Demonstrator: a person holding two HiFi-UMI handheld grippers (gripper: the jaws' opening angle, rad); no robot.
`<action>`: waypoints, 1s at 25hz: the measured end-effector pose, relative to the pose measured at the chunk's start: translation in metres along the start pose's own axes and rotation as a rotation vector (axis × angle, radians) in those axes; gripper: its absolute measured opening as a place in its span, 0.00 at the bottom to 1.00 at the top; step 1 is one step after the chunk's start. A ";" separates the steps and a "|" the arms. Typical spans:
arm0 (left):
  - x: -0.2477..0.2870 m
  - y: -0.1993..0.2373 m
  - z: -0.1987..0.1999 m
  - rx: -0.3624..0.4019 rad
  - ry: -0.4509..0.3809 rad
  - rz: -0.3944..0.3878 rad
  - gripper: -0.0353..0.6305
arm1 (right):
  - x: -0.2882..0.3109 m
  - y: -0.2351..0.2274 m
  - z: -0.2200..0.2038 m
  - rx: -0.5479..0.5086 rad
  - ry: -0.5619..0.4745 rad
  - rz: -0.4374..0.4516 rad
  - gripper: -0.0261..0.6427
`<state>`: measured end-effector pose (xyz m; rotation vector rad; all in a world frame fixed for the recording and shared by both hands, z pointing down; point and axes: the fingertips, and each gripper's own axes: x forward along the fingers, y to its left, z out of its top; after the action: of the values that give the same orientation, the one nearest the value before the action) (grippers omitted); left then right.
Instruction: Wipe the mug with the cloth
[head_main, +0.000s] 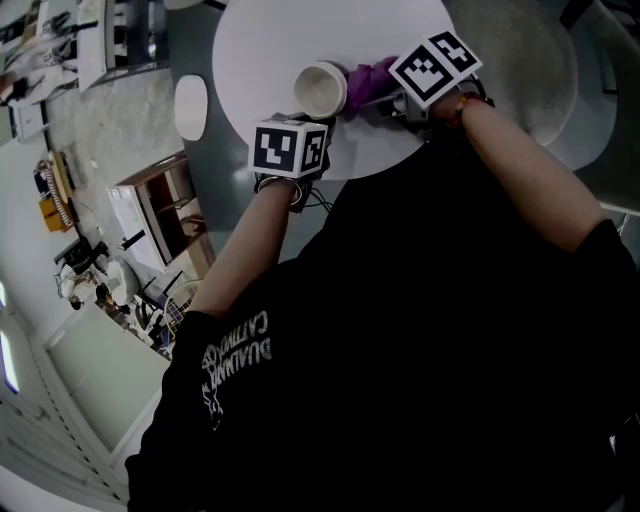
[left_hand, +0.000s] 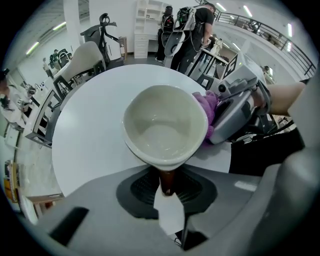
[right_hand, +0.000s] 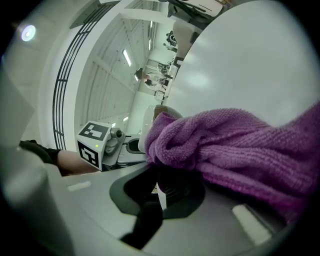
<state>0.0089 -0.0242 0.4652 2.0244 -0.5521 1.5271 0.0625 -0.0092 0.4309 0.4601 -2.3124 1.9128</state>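
We see a cream mug (left_hand: 165, 125), a purple cloth (right_hand: 235, 145) and a plain white table (left_hand: 85, 140). The cubes (head_main: 290, 148) carry black square markers on white; our shirt (head_main: 450, 350) is black with white print.

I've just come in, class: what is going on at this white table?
A person works with a gripper in each hand. The left gripper is shut on the mug by its handle, holding it over the table, its empty inside facing that gripper. The right gripper is shut on a purple cloth, which touches the mug's outer side.
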 end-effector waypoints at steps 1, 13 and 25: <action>0.000 0.000 0.000 -0.004 -0.002 -0.002 0.15 | 0.001 0.000 -0.001 0.002 -0.003 -0.002 0.08; 0.000 -0.003 0.002 -0.006 -0.010 -0.015 0.15 | 0.010 0.003 -0.007 0.045 -0.037 0.005 0.08; -0.003 -0.004 0.005 -0.032 -0.024 -0.017 0.16 | 0.019 0.006 -0.008 0.050 -0.017 0.022 0.08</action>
<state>0.0140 -0.0246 0.4608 2.0205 -0.5633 1.4772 0.0415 -0.0036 0.4325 0.4601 -2.2940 1.9885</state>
